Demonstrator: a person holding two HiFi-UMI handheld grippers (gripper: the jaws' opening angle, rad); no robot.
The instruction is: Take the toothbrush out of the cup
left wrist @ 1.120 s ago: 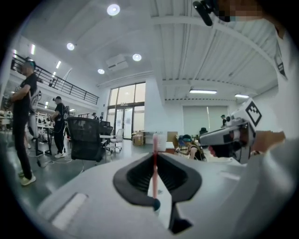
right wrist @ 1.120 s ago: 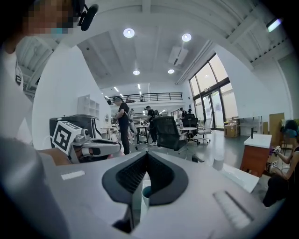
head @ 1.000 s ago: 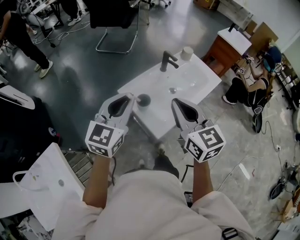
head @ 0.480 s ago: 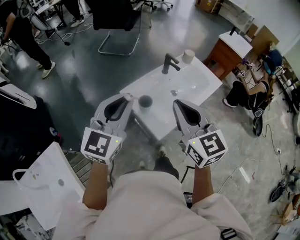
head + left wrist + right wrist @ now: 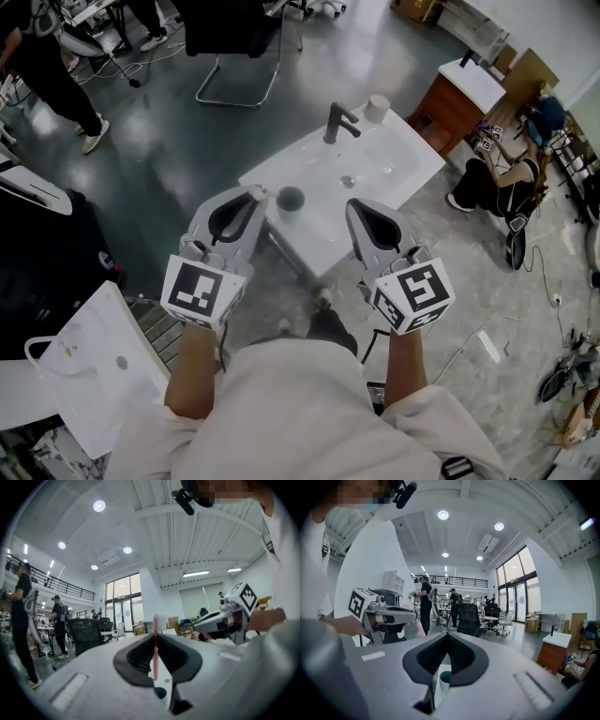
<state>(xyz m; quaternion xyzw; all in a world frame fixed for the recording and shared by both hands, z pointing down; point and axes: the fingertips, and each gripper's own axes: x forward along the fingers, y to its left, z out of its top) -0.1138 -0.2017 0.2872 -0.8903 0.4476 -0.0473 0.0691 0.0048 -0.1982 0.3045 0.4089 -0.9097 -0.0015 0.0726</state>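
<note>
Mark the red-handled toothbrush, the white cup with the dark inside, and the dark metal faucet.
Red-handled toothbrush [image 5: 155, 651]: left gripper view, on the handle, mid-length.
White cup with dark inside [image 5: 444, 686]: right gripper view, on its outer wall.
Dark metal faucet [image 5: 333, 127]: head view, on its upright body.

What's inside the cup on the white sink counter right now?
Nothing sticks out of the cup. Its mouth shows only a dark interior, and the bottom is lost in shadow. The toothbrush is outside it, clamped between the jaws of the left gripper.
</note>
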